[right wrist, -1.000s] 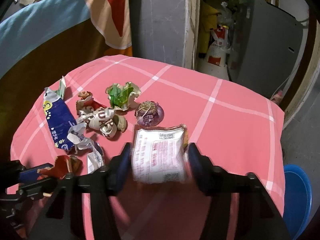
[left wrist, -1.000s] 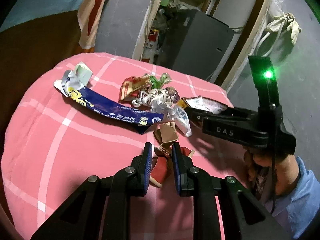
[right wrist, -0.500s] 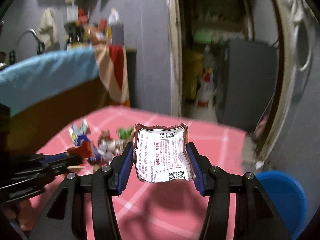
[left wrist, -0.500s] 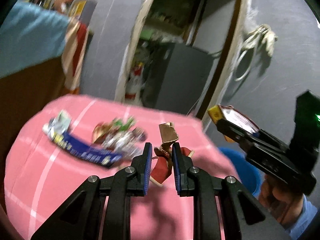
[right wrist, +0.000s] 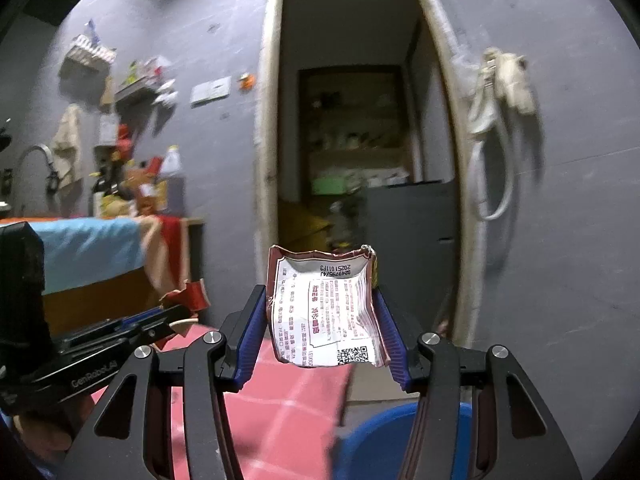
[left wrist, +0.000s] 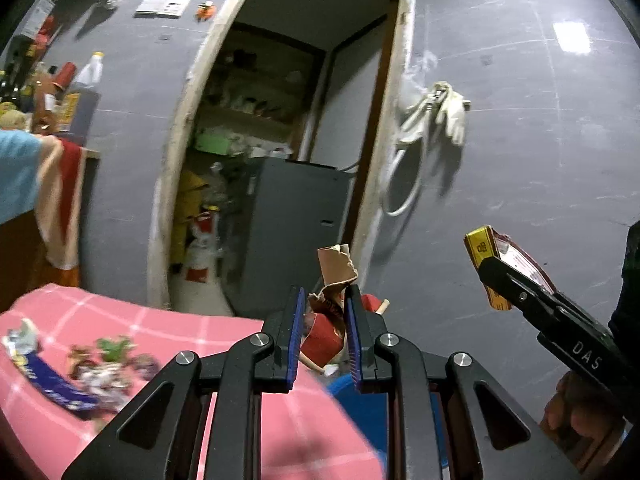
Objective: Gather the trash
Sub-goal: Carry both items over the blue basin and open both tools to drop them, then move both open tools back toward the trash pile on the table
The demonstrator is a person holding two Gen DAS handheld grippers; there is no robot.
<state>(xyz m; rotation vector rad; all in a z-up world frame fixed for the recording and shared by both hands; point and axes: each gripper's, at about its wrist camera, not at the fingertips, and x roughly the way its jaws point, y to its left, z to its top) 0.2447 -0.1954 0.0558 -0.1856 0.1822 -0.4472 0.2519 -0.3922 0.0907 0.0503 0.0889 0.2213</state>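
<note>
Both hand-held grippers loaded, left clamped on crumpled red wrapper, right on printed sachet, both held near blue bin; neither dropped yet, more trash left on pink worktop.

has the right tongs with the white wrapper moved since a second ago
Yes. The right tongs, shut on the white wrapper, have lifted off the pink tablecloth and swung toward the blue bin beside the table.
</note>
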